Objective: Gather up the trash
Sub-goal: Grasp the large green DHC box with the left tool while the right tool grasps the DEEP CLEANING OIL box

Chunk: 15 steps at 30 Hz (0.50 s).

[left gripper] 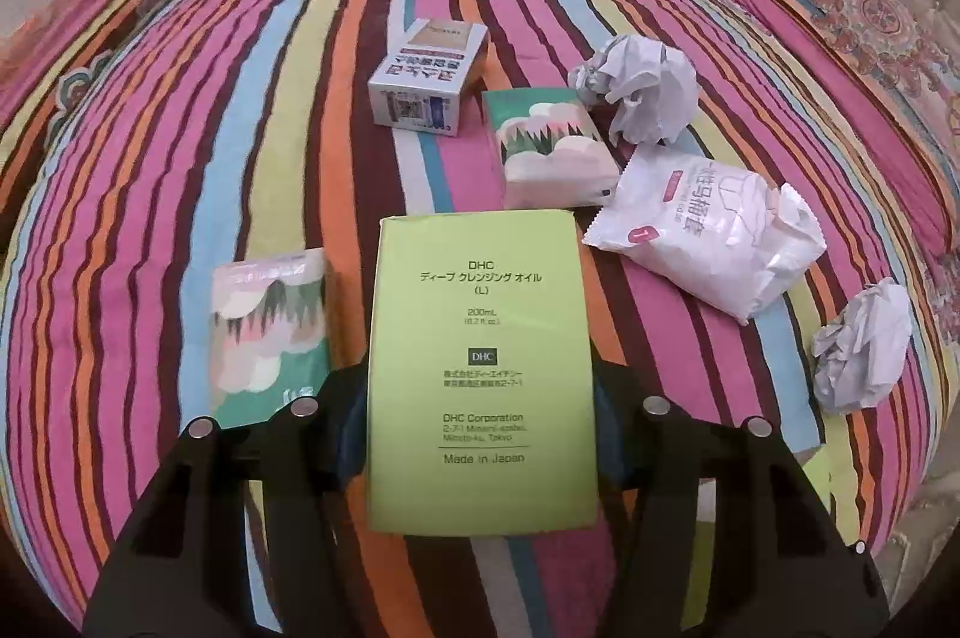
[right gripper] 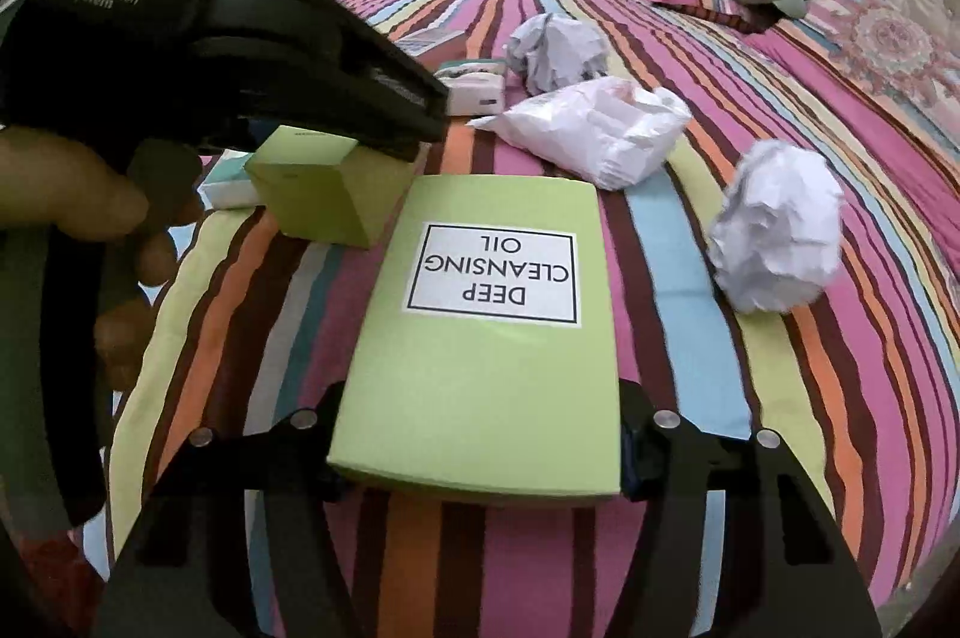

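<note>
1. My left gripper (left gripper: pixel 480 434): jaws narrowed, clamped on a lime-green carton (left gripper: pixel 483 368), flat card with printed text, raised off the bedspread.
2. My right gripper (right gripper: pixel 480 458): jaws narrowed on a second green carton (right gripper: pixel 486 338) with a "Deep Cleansing Oil" label, lying on the striped quilted bedspread (right gripper: pixel 690 242).
3. Both point steeply down.
4. Far right: crumpled paper balls (left gripper: pixel 639 89), white plastic pouch (left gripper: pixel 708 242).

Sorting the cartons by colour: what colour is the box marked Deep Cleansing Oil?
Light yellow-green box with a white, black-framed label; clearest in the right wrist view.
</note>
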Available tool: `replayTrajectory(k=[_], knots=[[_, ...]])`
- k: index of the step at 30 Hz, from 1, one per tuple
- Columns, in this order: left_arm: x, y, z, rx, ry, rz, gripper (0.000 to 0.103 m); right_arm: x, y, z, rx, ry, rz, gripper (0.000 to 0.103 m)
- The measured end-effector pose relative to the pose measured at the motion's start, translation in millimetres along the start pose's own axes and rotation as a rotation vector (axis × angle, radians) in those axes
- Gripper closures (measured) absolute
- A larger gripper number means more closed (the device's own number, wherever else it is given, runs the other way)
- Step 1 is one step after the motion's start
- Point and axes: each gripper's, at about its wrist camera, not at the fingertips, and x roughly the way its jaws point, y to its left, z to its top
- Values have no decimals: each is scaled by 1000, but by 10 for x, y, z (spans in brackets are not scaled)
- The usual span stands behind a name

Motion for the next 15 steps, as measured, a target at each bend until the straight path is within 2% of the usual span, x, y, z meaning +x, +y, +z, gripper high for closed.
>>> replayTrajectory(k=[8, 15], knots=[[-344, -32, -186, 10, -39, 9, 46, -246, -157, -48, 58, -17, 2, 45], [-771, 16, -549, 11, -64, -5, 46, -464, -301, -79, 92, -28, 18, 45]])
